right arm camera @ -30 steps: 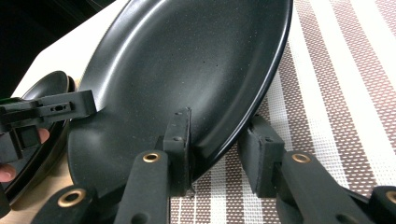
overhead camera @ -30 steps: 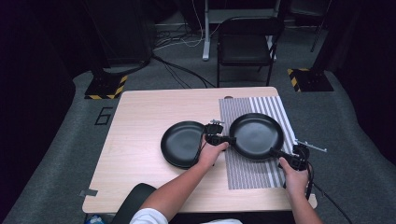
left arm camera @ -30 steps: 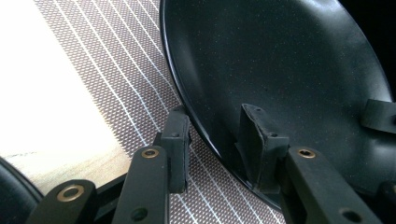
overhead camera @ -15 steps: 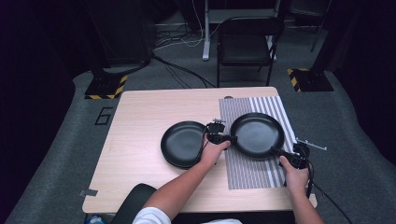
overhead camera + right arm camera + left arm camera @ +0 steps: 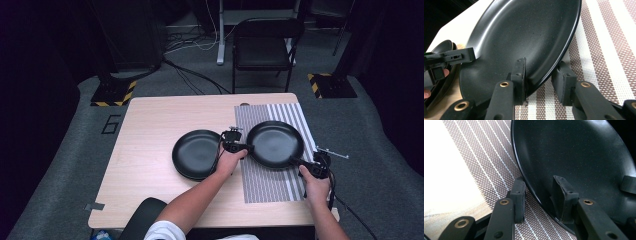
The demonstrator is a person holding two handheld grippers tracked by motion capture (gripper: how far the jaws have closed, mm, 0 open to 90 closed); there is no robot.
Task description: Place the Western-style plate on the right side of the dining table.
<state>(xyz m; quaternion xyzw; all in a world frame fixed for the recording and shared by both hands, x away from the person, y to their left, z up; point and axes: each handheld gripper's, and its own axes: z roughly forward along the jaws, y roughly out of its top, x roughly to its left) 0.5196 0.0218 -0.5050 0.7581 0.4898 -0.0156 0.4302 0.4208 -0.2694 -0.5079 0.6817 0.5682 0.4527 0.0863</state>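
Plate (image 5: 275, 143), black and glossy, sat with its rim between both tongs, left (image 5: 240, 147) and right (image 5: 305, 165), jaws part-open, straddling without clamping.

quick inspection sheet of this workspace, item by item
surface: light wooden table with a striped woven placemat on its right part
job's things: black round plate over the placemat; second black round plate on bare wood to its left
clutter: nothing seen
grippers: left gripper and right gripper each straddle the first plate's rim at opposite edges, gaps visible at the pads
cables: black cable trails from the right gripper; more on the floor
surroundings: black chair, hazard-striped stand bases, grey carpet
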